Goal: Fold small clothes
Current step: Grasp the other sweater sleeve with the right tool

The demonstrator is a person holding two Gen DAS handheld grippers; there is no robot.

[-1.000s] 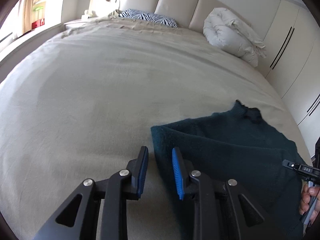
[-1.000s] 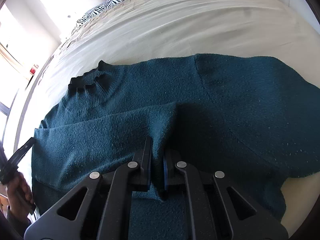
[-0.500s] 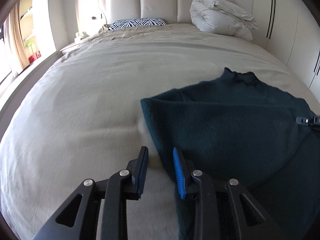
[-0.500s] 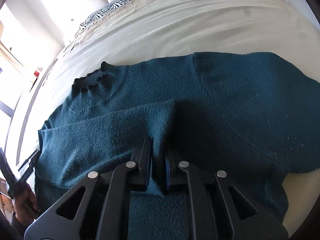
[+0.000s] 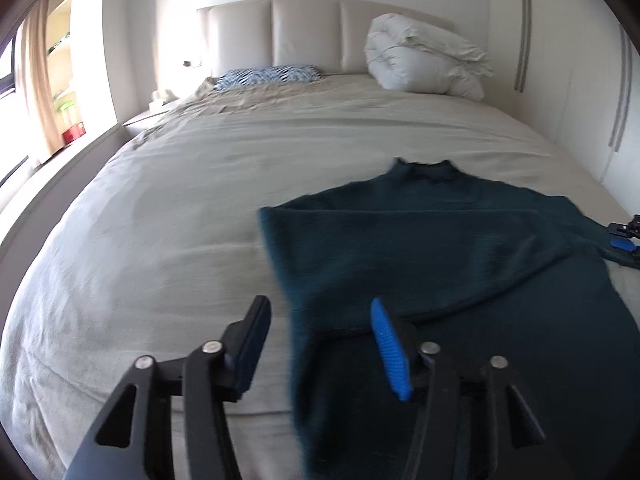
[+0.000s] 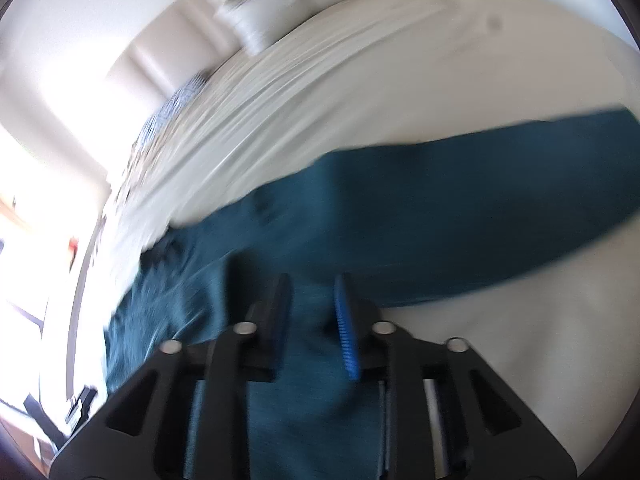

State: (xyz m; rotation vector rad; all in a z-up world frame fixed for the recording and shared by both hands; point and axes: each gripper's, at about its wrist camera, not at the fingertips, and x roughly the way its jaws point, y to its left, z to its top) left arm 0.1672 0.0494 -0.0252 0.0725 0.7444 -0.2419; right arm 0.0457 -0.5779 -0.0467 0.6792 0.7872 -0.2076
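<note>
**Q:** how far along can this fold be called, going by the grippers?

**A:** Starting at the left gripper (image 5: 320, 344): its blue-padded fingers are held wide apart, nothing is pinched. The left edge of the teal sweater (image 5: 420, 248) is seen running up between them, with the side hem at about 12 o'clock from the gripper. The right gripper (image 6: 314, 320) is shown with its fingers parted too, sweater fabric lying under and between them, but the view is heavily blurred, so it can't be told whether cloth is actually touched. No clamp is visible. In the left view that same gripper is glimpsed at 3 o'clock, at the sweater's far edge.

**Q:** and the sweater itself?

**A:** It's laid flat on the beige bed (image 5: 180, 208), collar pointed to 12 o'clock toward the headboard. One sleeve appears to have been folded across the body already, judging by the layered edge crossing the chest. The other side reads as spread out in the right view.

**Q:** so what's left?

**A:** Probably most of it: the second side is to be brought in, then the body is to be folded bottom to top. Early stage, as judged.
</note>
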